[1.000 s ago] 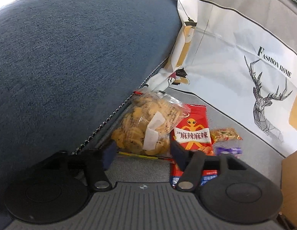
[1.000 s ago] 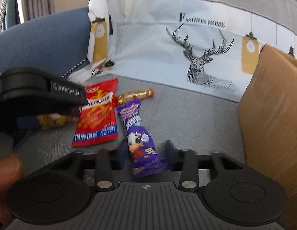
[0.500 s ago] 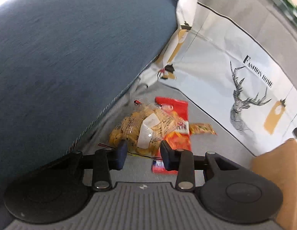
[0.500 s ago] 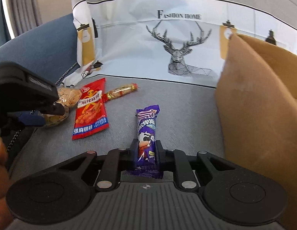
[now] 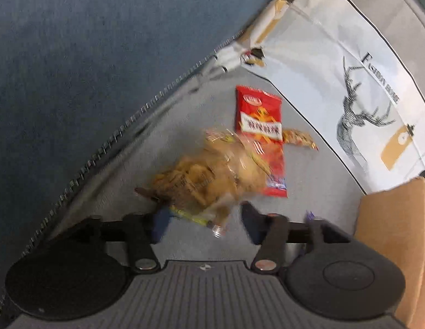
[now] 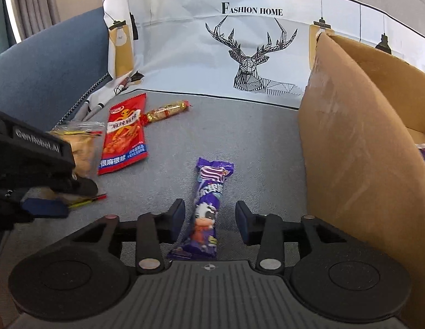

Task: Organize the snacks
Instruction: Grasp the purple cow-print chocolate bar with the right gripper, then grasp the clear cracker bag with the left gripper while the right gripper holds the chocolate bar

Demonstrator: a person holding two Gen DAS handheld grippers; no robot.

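My right gripper (image 6: pixel 211 220) sat unclenched astride the purple candy bar (image 6: pixel 206 209), lined up to grab it for the cardboard box (image 6: pixel 349 142) at the seat's right edge; left gripper (image 5: pixel 202 222) gaped too, biscuit bag (image 5: pixel 209 175) loose before it, near the seat's left edge

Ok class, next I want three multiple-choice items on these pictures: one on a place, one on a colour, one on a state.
1. The purple bar lies: A on a plate; B on the grey seat; C in a drawer.
2. The packet beside the gold candy is: A green; B red; C black.
3. The right tongs are: A open; B shut on the bar; C shut on nothing.
Key: B, it rests flat on seat fabric; B, its wrapper is red; A, the fingers stand apart either side of the bar.
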